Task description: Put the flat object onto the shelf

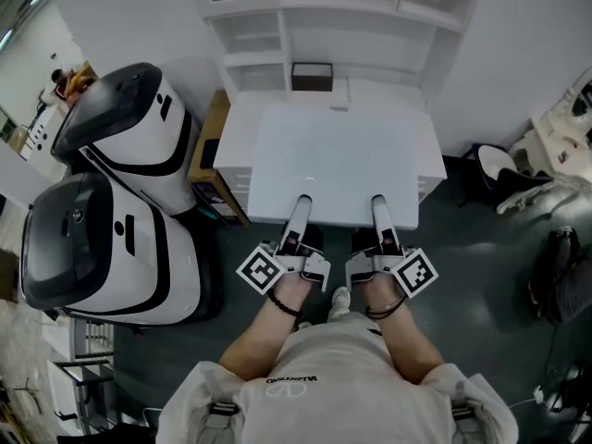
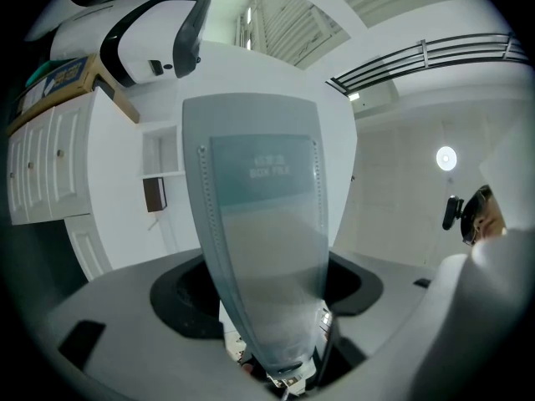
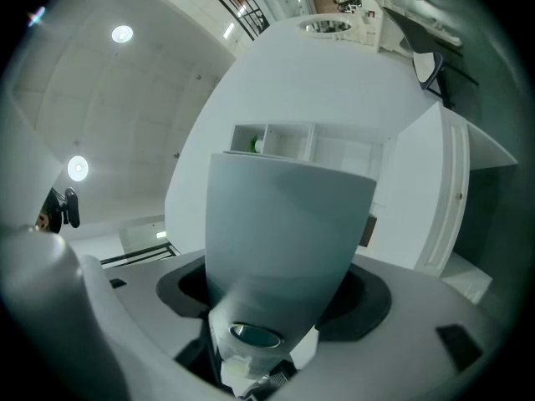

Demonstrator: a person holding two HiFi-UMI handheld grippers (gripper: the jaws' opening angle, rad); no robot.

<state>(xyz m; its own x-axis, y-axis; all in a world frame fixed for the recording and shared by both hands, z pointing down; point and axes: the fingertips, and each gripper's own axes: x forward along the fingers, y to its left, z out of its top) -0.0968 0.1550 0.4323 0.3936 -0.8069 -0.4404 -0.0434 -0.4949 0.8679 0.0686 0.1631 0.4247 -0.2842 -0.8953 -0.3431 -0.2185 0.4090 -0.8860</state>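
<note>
The flat object is a pale grey-blue box file (image 1: 342, 160), lying level in front of me over a white cabinet top (image 1: 233, 141). My left gripper (image 1: 301, 203) and right gripper (image 1: 377, 203) each hold its near edge, side by side, jaws set wide round its thickness. In the left gripper view the box file (image 2: 263, 215) stands up between the jaws and shows a printed label. In the right gripper view the box file (image 3: 280, 232) fills the gap too. The white shelf unit (image 1: 324, 26) stands beyond the file's far edge.
A small dark brown box (image 1: 312, 76) sits in a low shelf compartment. Two big white-and-black machines (image 1: 129, 128) (image 1: 97, 248) stand at the left, with a wooden cabinet (image 1: 211, 146) beside them. A chair (image 1: 504, 169) and a dark bag (image 1: 562, 276) are at the right.
</note>
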